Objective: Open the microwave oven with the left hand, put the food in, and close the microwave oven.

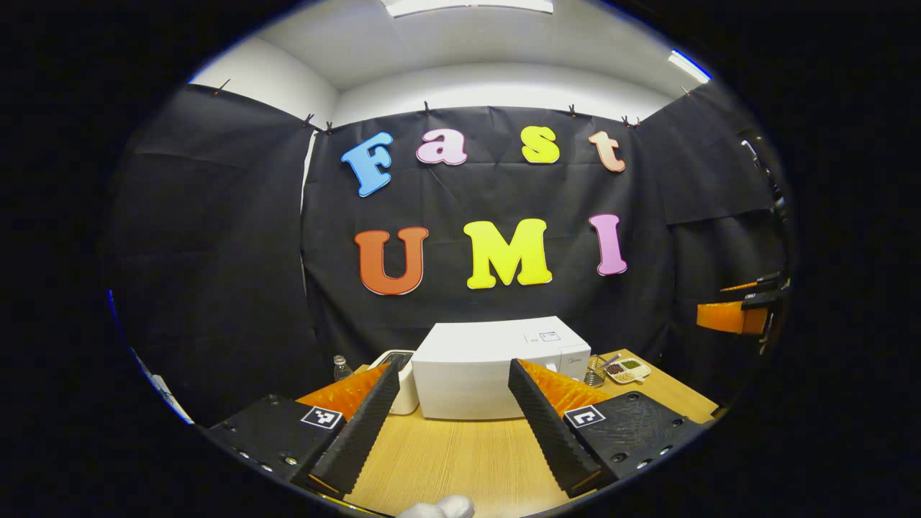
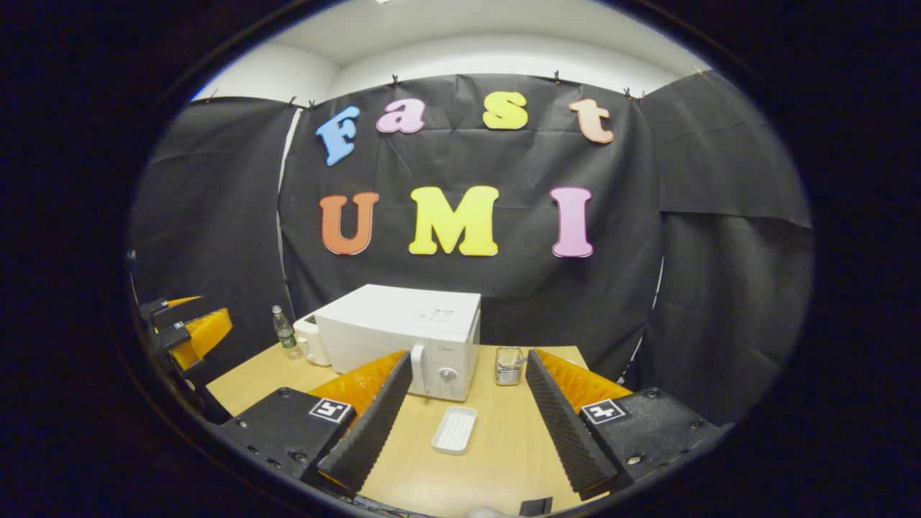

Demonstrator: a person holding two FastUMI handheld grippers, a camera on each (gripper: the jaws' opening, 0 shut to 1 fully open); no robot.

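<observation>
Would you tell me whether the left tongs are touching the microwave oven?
Apart. In the left gripper view, bare table lies between the open left tongs and the microwave oven.

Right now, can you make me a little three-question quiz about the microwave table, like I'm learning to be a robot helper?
1. True or false: the microwave door is shut.
2. Which lies on the table in front of the microwave?
A. a white tray
B. a red cup
C. a banana
3. Fill in the missing word: the left gripper and the right gripper both have their fingers ____, holding nothing.

Key
1. True. The door looks flush, with its handle untouched.
2. A. The tray sits apart from the microwave, between the right gripper's fingers in the right gripper view.
3. Open.
</observation>
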